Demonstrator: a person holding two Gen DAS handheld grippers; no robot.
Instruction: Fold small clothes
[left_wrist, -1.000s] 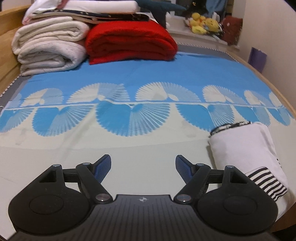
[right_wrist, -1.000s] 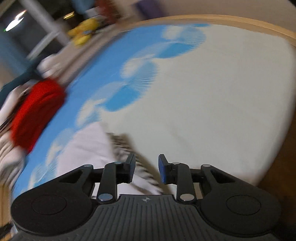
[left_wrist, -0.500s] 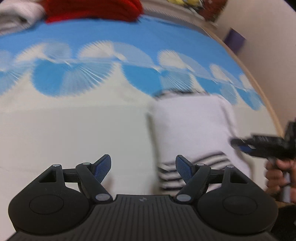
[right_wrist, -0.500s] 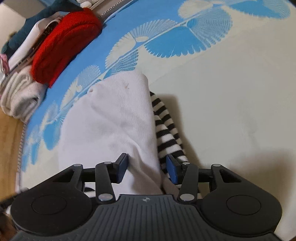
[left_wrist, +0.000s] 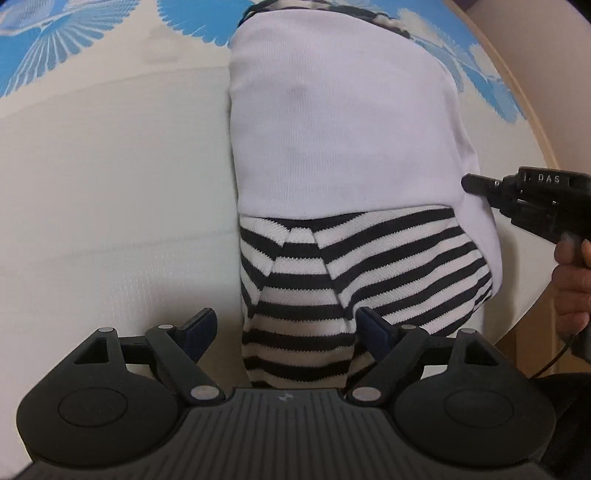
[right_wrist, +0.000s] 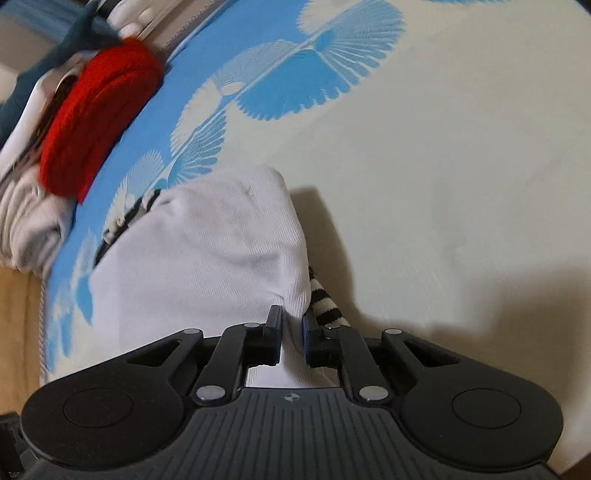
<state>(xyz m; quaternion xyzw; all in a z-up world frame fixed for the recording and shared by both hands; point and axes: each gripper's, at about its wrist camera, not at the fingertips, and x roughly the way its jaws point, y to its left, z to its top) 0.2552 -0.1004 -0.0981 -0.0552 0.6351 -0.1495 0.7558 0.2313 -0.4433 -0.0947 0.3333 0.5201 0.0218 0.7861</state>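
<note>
One wide cream bedsheet with blue fan prints (left_wrist: 110, 184) lay under everything. On it, near its right edge, sat the folded white knit garment with black-and-white striped sleeves (left_wrist: 332, 140). A folded red blanket (right_wrist: 96, 122) lay far off. My left gripper (left_wrist: 284, 328) was opening wide astride the striped part, not pressing it. My right gripper (right_wrist: 291, 325) was closing, pinching the white edge.

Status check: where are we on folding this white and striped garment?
Done: garment already folded in, striped part showing. In hand: right gripper closing on its white edge; left gripper opening, straddling the stripes. Left: final fold.
</note>
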